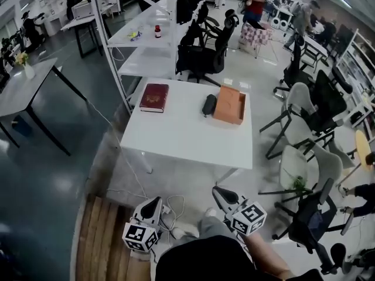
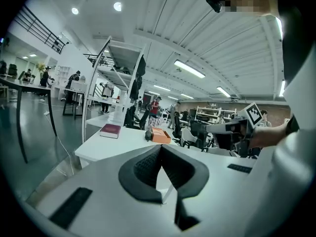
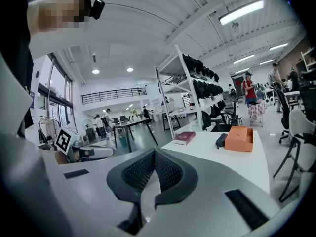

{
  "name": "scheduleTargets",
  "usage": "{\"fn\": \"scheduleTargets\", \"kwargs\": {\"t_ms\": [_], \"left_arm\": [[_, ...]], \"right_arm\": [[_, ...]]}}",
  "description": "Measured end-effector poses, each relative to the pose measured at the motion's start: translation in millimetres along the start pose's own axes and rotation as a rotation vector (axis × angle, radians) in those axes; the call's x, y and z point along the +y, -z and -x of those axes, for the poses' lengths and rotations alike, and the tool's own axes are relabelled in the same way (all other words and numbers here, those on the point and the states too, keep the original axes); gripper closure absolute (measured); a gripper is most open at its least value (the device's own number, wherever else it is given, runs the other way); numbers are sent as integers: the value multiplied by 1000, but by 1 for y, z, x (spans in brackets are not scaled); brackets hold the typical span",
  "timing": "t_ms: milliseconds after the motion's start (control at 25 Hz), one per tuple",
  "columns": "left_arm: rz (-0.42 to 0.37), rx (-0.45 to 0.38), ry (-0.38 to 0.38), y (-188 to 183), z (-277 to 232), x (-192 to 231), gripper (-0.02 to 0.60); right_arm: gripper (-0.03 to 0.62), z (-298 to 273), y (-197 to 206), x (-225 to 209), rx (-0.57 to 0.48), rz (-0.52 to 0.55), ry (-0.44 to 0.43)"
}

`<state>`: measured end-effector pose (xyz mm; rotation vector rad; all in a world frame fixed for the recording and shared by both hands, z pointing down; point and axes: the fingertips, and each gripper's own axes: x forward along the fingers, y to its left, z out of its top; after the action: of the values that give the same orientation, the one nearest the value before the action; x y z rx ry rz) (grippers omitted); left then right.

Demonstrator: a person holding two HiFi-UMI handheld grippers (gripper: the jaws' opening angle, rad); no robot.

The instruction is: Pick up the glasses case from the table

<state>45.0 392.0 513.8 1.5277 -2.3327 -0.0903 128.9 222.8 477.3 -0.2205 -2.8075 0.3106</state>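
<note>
We hold left gripper (image 2: pixel 160 149) and right gripper (image 3: pixel 154 153) short of the white table (image 1: pixel 176 139), both with jaws closed together and empty, dark glasses case (image 1: pixel 209 105) lying on the table's far side, just beside our orange box (image 1: pixel 229 104)

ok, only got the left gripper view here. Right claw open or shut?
Observer: Shut and empty; the right gripper view shows the right claw with its jaws together.
Operator: Where's the case against the orange box?
Observer: Head view: the glasses case lies just left of the orange box, near the table's far edge.
Operator: Claws over the table?
Observer: No. Head view has the left claw and the right one short of its near edge.
</note>
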Motion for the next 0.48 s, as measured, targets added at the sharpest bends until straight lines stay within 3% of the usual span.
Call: {"fn": "scheduleTargets", "kwargs": {"t_ms": [160,480], "left_arm": [[14,24,-29,-5,-30,20,563],[-21,16,-105,-59,-125,48,564]], "right_arm": [[566,-35,-15,-26,1,-4,-39],[566,-103,-60,-110,19,9,-141]]}}
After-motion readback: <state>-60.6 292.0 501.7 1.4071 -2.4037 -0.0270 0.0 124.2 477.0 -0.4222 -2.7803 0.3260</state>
